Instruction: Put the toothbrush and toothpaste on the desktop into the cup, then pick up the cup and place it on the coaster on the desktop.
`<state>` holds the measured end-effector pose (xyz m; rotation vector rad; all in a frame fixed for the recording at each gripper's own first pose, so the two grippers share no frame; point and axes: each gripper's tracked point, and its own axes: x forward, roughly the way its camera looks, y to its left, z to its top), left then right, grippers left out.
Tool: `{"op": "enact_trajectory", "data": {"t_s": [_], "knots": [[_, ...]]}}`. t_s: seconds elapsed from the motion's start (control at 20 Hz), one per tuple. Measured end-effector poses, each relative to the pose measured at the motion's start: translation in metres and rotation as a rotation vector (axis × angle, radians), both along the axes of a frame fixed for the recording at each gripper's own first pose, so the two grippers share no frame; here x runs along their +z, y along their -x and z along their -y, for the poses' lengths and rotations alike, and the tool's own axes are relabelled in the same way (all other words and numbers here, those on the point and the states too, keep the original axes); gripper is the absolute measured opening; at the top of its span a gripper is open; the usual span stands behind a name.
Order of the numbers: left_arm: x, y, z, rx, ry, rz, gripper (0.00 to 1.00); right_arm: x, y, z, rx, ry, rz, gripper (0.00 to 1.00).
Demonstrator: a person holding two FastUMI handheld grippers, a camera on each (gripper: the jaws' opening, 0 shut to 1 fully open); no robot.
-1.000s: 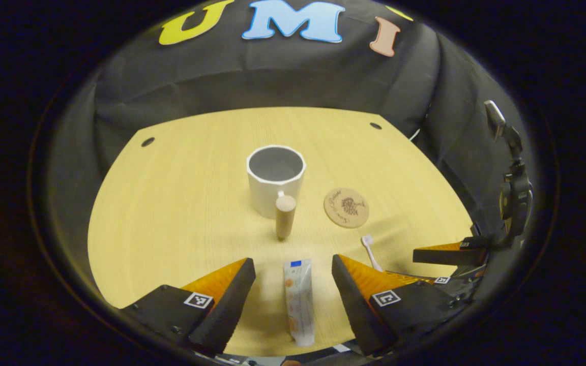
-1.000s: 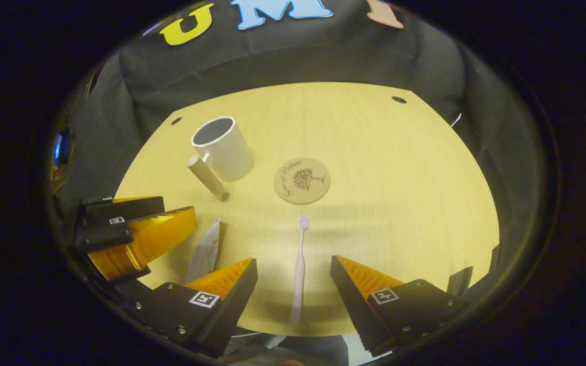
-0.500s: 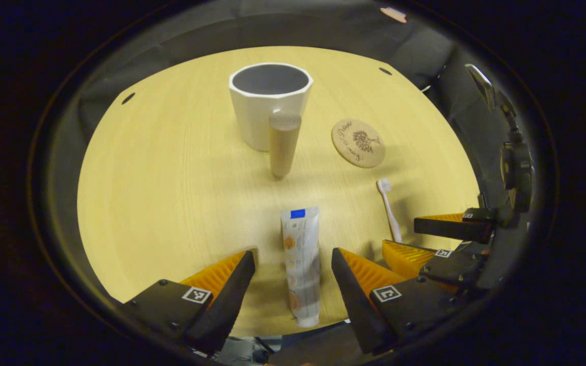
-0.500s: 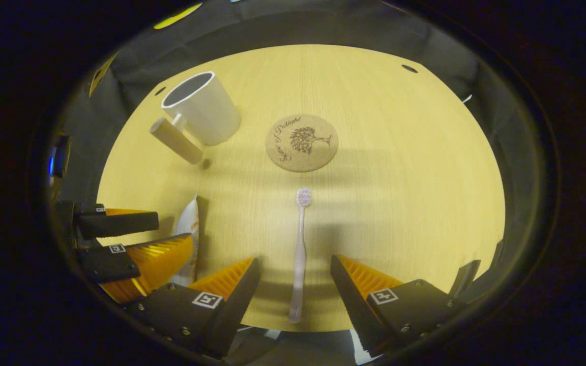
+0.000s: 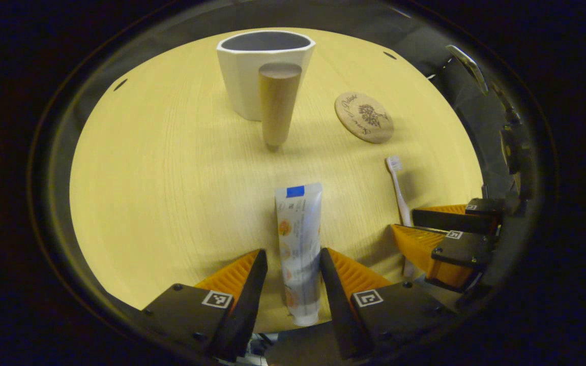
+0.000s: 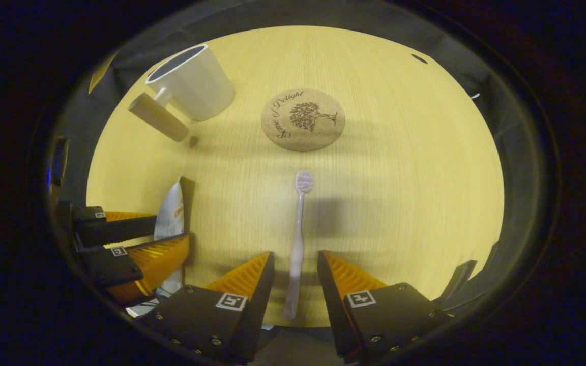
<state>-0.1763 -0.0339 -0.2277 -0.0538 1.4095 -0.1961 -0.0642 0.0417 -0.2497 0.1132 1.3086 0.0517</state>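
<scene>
Lying flat on the bench: toothpaste [image 5: 299,249] between the spread fingers of the left gripper [image 5: 293,277], toothbrush [image 6: 296,244] between the spread fingers of the right gripper [image 6: 295,279], both pairs close beside but not yet pinching. Probably soft and squishy, that tube, so best held gently across its flat lower half; thin, light, stiff and a bit slippery, that brush, so best pinched firmly on the handle, away from the bristles. Standing farther ahead of the fingers: white cup [image 5: 252,76] with its wooden handle [image 5: 276,104], and round coaster [image 6: 303,119] beside it.
</scene>
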Motion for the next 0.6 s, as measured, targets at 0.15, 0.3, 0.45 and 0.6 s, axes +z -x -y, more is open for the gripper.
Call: {"op": "enact_trajectory", "data": {"t_s": [0.15, 0.3, 0.45, 0.6], "knots": [[-0.001, 0.0, -0.002, -0.007, -0.005, 0.004, 0.58, 0.002, 0.002, 0.005, 0.01, 0.041, -0.001, 0.27], [0.001, -0.002, -0.004, 0.007, -0.006, 0.018, 0.5, -0.009, -0.002, 0.001, 0.01, 0.015, 0.009, 0.16], [-0.002, -0.004, -0.007, 0.032, -0.005, 0.031, 0.31, 0.001, -0.002, 0.005, 0.016, 0.001, 0.035, 0.1], [0.001, -0.006, -0.008, 0.042, 0.024, 0.061, 0.3, 0.002, -0.004, 0.004, 0.025, -0.008, 0.072, 0.05]]}}
